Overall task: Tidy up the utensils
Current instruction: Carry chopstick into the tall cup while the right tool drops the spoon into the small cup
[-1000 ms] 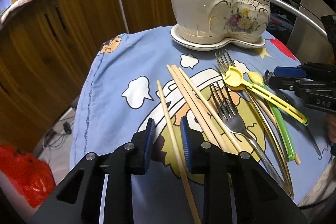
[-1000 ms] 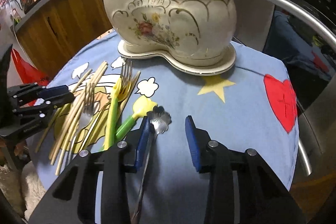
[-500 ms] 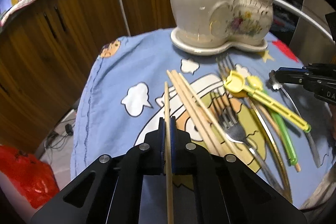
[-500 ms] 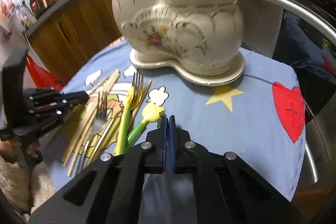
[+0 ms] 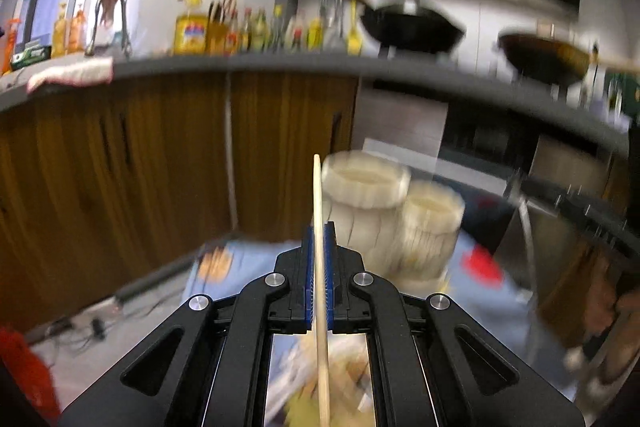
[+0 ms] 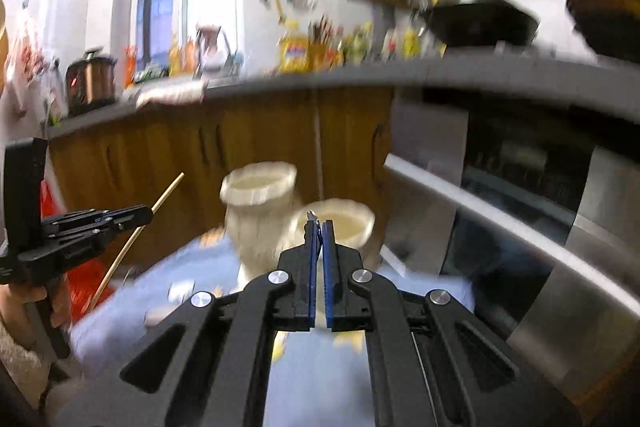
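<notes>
Left claw (image 5: 319, 233) clamps a wooden chopstick (image 5: 320, 267); right claw (image 6: 319, 227) clamps what appears a metal spoon (image 6: 314, 217).

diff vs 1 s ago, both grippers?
Both closed and lifted. The left gripper clamped a wooden chopstick and raised it off the blue cloth. The right gripper clamped the small metal spoon and rose. The ceramic utensil holder stayed put.
</notes>
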Available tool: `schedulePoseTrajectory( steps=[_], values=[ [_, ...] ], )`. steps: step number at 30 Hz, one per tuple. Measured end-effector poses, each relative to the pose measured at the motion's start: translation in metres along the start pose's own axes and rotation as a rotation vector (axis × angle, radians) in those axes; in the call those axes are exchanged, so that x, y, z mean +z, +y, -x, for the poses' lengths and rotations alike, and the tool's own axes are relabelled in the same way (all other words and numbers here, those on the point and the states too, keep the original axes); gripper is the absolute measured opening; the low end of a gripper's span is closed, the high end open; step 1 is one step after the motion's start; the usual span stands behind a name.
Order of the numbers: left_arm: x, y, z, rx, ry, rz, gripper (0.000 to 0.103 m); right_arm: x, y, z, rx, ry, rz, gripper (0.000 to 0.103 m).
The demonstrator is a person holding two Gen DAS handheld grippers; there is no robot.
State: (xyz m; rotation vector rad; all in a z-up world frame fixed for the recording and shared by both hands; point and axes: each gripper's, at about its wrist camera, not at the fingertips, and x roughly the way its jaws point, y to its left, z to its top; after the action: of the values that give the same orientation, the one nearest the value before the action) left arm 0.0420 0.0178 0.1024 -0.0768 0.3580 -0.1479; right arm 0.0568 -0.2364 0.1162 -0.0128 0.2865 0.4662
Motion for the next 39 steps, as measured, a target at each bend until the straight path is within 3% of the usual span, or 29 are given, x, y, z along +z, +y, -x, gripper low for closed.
schedulePoseTrajectory(
  steps=[3,8,16,19,22,26,34,39],
  values=[
    [0.037,-0.010,-0.022,-0.039,-0.076,0.022,0.005,0.028,-0.006,-0.011,-0.081,-0.106,-0.004,0.003],
    [0.077,-0.024,-0.073,-0.034,-0.148,0.051,0.005,0.048,-0.030,-0.041,-0.170,-0.166,-0.084,0.003],
    [0.094,-0.031,-0.120,0.004,-0.193,0.062,0.005,0.050,-0.049,-0.063,-0.265,-0.257,-0.129,0.003],
    [0.089,-0.035,-0.133,0.063,-0.202,0.026,0.005,0.047,-0.051,-0.073,-0.275,-0.270,-0.126,0.003],
    [0.083,-0.037,-0.140,0.083,-0.192,-0.007,0.005,0.040,-0.047,-0.083,-0.260,-0.257,-0.088,0.003],
    [0.070,-0.037,-0.134,0.047,-0.173,-0.020,0.005,0.032,-0.037,-0.096,-0.226,-0.194,-0.018,0.003],
    [0.039,-0.029,-0.117,0.023,-0.100,-0.027,0.005,0.014,-0.047,-0.114,-0.095,0.001,-0.072,0.003],
    [0.025,-0.035,-0.115,0.043,-0.058,-0.098,0.005,0.005,-0.055,-0.123,-0.051,0.069,-0.127,0.003]
  ],
)
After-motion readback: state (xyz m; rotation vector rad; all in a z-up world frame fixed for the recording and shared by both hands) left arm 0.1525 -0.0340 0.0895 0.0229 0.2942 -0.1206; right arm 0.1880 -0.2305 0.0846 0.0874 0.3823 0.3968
